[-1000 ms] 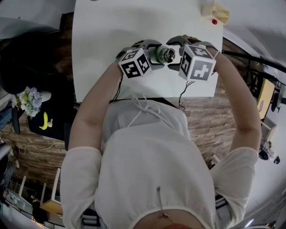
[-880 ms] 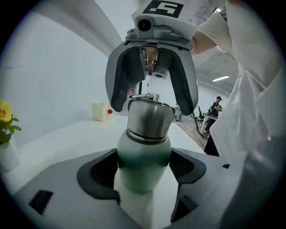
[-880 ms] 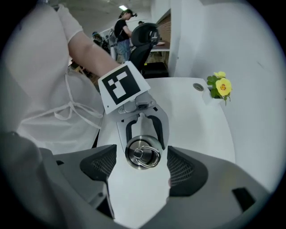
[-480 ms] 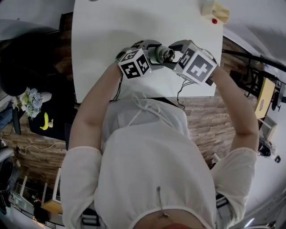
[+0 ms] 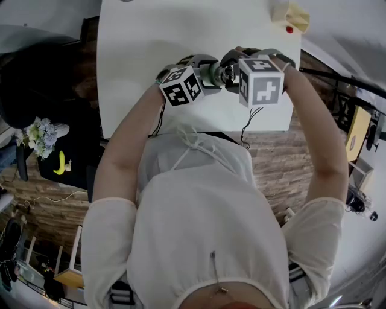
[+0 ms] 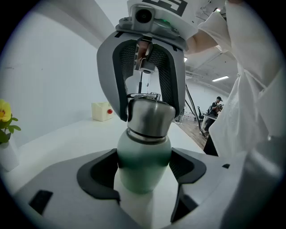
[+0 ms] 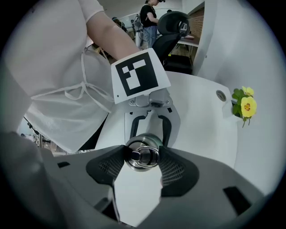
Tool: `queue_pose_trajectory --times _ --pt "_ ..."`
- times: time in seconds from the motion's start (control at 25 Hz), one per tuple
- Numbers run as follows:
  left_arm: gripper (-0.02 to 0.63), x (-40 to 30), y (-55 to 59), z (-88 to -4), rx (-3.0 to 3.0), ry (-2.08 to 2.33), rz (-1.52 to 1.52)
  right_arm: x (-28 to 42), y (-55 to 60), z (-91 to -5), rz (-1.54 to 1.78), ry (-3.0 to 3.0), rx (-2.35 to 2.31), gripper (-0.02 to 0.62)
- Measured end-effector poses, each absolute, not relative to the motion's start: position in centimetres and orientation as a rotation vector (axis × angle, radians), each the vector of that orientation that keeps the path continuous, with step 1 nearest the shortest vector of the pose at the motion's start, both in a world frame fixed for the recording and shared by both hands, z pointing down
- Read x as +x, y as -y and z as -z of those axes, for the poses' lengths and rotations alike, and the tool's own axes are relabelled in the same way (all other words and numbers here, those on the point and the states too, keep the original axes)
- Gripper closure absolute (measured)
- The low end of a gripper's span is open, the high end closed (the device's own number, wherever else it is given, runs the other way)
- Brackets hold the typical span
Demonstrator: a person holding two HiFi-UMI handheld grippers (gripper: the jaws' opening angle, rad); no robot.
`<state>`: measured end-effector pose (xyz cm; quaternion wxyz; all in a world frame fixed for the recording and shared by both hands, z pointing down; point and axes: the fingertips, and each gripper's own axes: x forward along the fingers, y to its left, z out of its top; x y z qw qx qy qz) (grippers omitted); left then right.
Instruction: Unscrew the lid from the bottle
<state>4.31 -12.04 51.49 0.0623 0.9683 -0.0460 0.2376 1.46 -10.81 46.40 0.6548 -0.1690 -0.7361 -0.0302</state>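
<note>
A pale green bottle (image 6: 142,167) with a steel lid (image 6: 149,117) is held above the white table (image 5: 151,48), lying roughly level between the two grippers. My left gripper (image 6: 143,172) is shut on the green body, one pad on each side. My right gripper (image 7: 142,156) faces it head-on. Its jaws are closing, and the lid (image 7: 142,154) with its ring handle sits between them, both ribbed pads touching its rim. In the head view the bottle (image 5: 212,73) shows between the two marker cubes.
A cream box with a red dot (image 5: 289,16) stands at the table's far right corner. Yellow flowers (image 7: 245,106) stand on the table's left side. The table's near edge lies just below the grippers. People (image 6: 216,105) stand far off in the room.
The right gripper has swung round the lid's axis, its marker cube tilting and then squaring up again. Its jaws have come in onto the lid. The left gripper and bottle stayed put.
</note>
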Motion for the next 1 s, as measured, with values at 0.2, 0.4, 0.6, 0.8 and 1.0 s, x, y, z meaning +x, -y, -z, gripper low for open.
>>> queue_pose_trajectory --times 0.2,0.4,0.6,0.8,1.0 --pt "0.233 4.4 12.1 -51.4 2.925 0.139 -0.721 1.6 11.5 -46.0 -0.001 1.736 -0.206 0.314" --pt "0.233 4.2 12.1 -51.6 2.924 0.135 -0.720 2.0 11.3 -46.2 -0.386 1.850 0.170 0.219" --pt "0.233 4.3 12.0 -51.5 2.924 0.132 -0.716 2.5 12.1 -46.7 -0.595 1.847 0.477 0.313" --pt "0.233 4.3 12.0 -51.4 2.922 0.135 -0.713 1.8 12.6 -46.8 -0.695 1.818 0.588 0.330" --pt "0.233 4.4 12.1 -51.4 2.922 0.138 -0.710 2.0 12.4 -46.9 -0.628 1.760 0.473 0.333"
